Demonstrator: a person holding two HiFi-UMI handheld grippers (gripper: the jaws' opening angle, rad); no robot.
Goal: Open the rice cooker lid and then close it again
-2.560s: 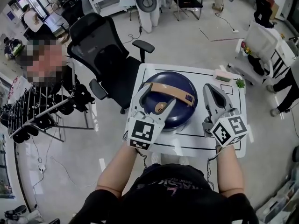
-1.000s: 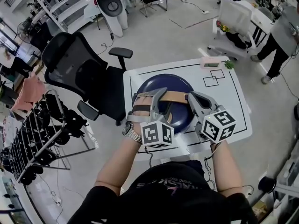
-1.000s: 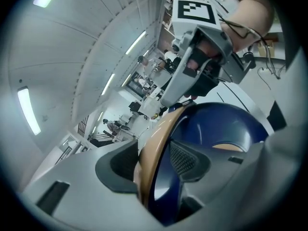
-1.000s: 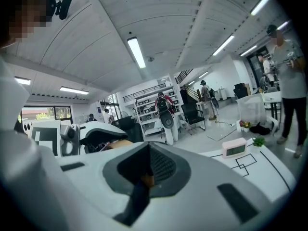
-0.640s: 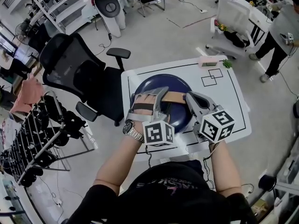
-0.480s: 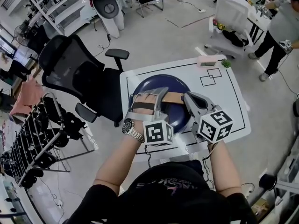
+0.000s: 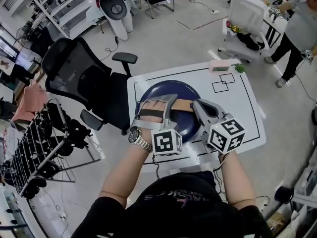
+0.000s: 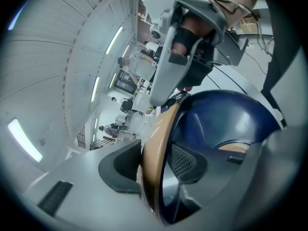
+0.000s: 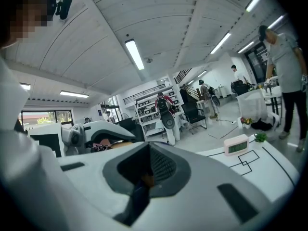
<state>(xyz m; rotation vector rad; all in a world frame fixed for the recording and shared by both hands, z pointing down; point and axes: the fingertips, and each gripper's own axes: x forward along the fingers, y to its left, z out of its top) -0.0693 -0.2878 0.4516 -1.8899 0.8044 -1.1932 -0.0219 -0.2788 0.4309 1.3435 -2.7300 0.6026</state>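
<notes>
Left of middle in the head view, my left gripper point(image 7: 156, 104) is reaching over the blue rice cooker point(image 7: 168, 89). The cooker is sitting on the white table point(image 7: 237, 115) in the middle of the picture. The tongs have just been closing, and they are now standing on both sides of the tan handle point(image 7: 184, 103). In the left gripper view I am still seeing a thin gap by one pad, so I am not calling it a pinch yet.

A little to the right, my right gripper point(image 7: 198, 107) is lying over the right end of the handle. Its tongs are pressed together with nothing in them. A few seconds back it was waiting beside the cooker — now it is up over the lid.

The lid is still down, so I am thinking the opening is only getting started — the grab comes first.
</notes>
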